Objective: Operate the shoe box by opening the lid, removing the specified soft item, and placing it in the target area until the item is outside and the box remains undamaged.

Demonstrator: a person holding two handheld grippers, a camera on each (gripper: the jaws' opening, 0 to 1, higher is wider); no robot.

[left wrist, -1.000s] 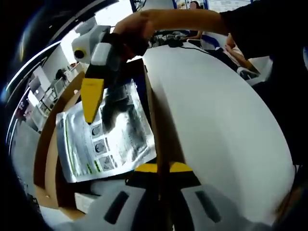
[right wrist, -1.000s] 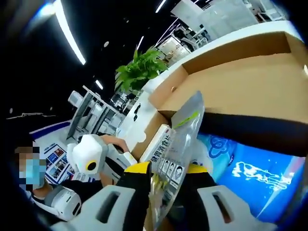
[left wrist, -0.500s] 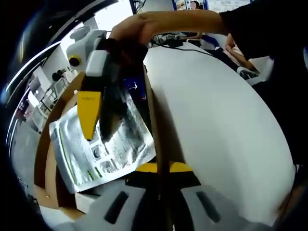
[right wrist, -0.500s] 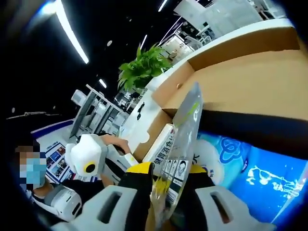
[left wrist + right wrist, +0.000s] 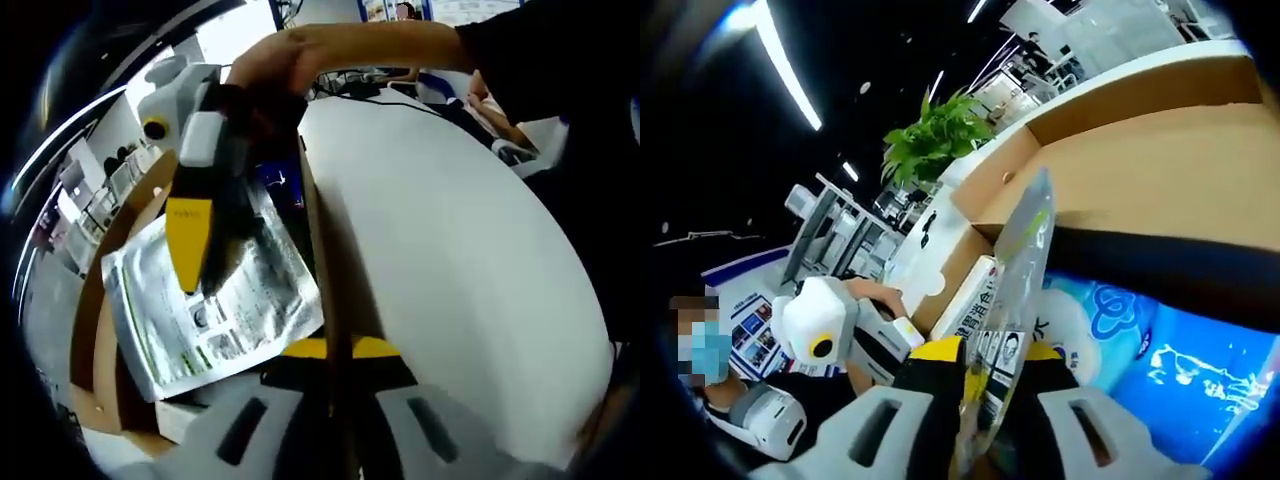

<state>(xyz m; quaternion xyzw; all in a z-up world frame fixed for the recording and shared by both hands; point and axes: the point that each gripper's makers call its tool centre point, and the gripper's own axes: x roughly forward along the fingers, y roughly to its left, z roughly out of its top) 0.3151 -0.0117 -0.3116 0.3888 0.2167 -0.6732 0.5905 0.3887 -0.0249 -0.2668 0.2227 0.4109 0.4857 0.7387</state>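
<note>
The right hand-held gripper (image 5: 975, 375) is clenched on the silvery pouch (image 5: 215, 300), lifting it above the open shoe box (image 5: 1160, 150). The left hand-held gripper (image 5: 332, 352) clamps the box wall. The pouch's long axis runs away from the right jaws; the white desk (image 5: 450, 250) lies alongside.

Both views sit close at the shoe box (image 5: 318, 250), facing opposite ways, sharing the silver pouch (image 5: 1018, 270).
</note>
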